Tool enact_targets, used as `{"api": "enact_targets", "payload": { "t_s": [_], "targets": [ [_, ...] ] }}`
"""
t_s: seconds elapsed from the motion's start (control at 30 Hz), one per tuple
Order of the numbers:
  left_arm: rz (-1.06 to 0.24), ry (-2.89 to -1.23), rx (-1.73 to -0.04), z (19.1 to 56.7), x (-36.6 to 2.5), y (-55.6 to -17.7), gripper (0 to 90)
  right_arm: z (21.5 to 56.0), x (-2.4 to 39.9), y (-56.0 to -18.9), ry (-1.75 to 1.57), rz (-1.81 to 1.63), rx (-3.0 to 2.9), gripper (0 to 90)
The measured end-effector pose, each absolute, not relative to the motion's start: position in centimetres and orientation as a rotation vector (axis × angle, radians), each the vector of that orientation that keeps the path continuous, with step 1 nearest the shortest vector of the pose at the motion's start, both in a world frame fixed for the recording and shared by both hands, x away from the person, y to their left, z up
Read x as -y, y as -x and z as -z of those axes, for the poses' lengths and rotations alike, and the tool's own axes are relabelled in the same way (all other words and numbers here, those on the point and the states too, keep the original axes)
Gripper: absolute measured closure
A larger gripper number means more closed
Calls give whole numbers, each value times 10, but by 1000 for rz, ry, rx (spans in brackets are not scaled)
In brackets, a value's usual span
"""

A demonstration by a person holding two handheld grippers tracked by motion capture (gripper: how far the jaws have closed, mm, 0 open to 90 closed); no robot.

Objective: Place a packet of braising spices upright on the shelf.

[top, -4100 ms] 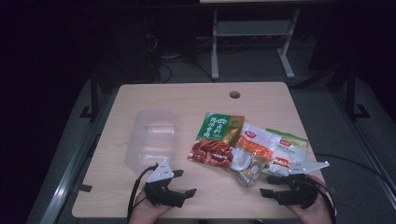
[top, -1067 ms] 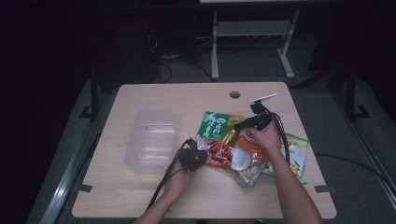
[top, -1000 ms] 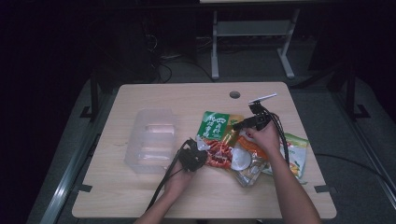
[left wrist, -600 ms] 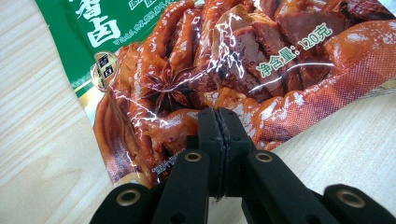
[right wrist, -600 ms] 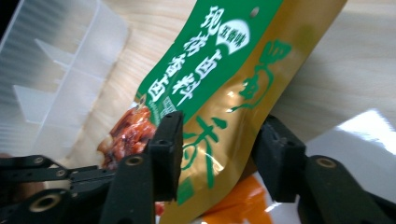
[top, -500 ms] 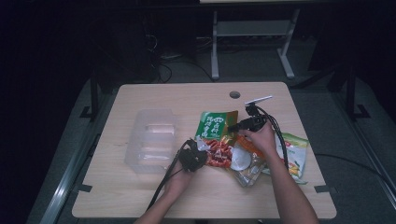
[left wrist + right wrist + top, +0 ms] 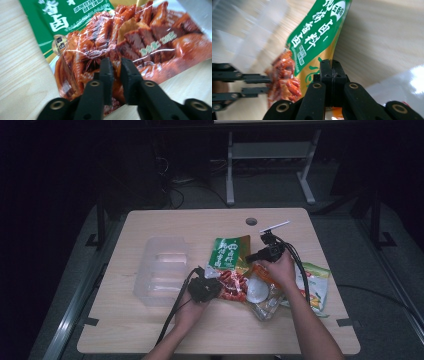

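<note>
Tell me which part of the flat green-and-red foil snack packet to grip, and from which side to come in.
Grip the flat green-and-red foil snack packet by a thin edge, coming in low and level with the wooden table. It lies flat, so only its rim fits between jaws: the right tool is shut on the green end's edge, the left tool straddles the red end.

We noted the snack packet (image 7: 120, 42): green top with white characters, gold edge, red-brown glossy meat print. Both grippers' jaws were black. Table (image 7: 190, 225): pale wood grain. Storage box (image 7: 159, 270): clear, colourless. Second packet (image 7: 315, 285): green and white.
</note>
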State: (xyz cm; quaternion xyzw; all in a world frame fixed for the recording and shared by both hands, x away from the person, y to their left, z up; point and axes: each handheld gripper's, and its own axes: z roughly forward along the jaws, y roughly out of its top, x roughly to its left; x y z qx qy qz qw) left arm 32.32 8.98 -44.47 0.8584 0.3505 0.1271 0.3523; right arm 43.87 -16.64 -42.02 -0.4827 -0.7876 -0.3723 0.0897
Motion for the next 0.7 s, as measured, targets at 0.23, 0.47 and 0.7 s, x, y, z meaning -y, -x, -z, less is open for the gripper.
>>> {"api": "enact_targets", "payload": {
  "t_s": [0.23,0.47,0.7],
  "targets": [
    [-264,-2055,-929,430,-102,-322,538,386,164,-414,1285,1238,2458,900],
    [-230,-1935,-973,424,-113,-327,285,353,165,-383,1079,1314,2612,900],
    [-158,-1872,-1011,426,-117,-331,241,338,170,-355,863,1376,2750,900]
  ]
}}
